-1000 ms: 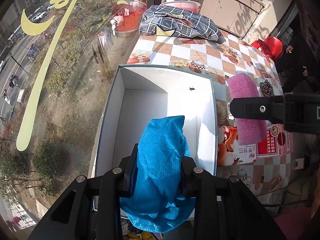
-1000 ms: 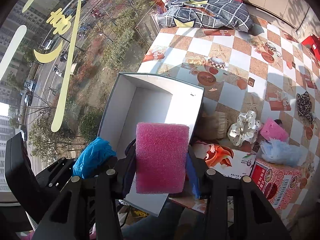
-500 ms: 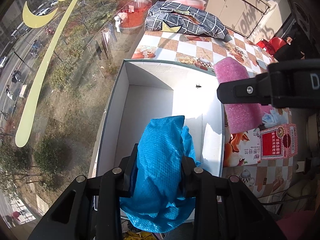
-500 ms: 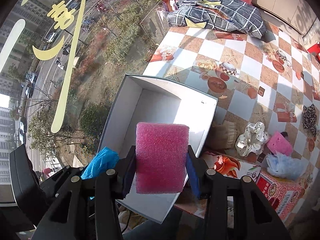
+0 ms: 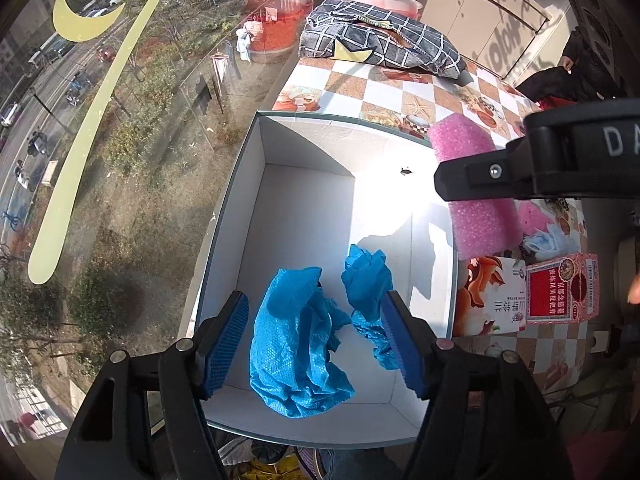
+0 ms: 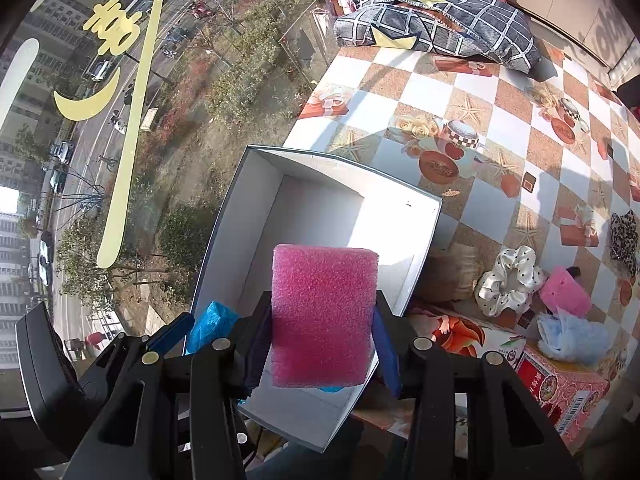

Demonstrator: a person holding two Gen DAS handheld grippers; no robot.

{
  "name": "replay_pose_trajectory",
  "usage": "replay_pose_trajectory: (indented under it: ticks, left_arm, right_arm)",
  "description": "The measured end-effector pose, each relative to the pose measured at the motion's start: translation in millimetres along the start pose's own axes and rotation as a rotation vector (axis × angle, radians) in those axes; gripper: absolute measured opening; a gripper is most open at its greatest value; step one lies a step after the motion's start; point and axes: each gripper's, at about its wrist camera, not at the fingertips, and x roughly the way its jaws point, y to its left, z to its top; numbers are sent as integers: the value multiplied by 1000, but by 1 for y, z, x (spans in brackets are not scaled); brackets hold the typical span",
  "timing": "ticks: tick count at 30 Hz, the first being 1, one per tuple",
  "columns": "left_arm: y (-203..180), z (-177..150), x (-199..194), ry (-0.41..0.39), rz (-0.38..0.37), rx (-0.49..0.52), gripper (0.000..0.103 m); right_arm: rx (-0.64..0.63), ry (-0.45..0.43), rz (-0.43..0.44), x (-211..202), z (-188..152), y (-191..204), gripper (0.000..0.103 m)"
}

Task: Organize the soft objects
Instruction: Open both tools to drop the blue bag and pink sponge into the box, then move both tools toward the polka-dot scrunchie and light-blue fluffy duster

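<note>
white box (image 5: 240,216) sitting at counter's window edge. blue cloth (image 5: 300,340) lying limp, light, inside box's near end; left gripper (image 5: 316,340) jaws opening, pads clear of it. right gripper (image 6: 320,340) pinching pink sponge (image 6: 322,312) by its 2 sides over box's right wall; squashy, springy.

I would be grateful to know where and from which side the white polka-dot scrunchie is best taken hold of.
Grip the white polka-dot scrunchie across one puffy arc of its ring, coming from above. It lies flat on the checkered tablecloth, so one finger could drop into the centre hole; the pink plush piece crowds its right side, so probably take the left arc.
</note>
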Motion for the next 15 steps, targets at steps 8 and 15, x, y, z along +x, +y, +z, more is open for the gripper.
replay_pose_trajectory:
  ticks: [8,15]
  left_arm:
    - [6,3,-7,-43,-74,-66,103]
    - [-8,21,-13,-16,-145,-38,103]
  right_arm:
    - [100,18,118,-4,-2,-17,103]
    - [195,-20,96,-51,-11,-61,103]
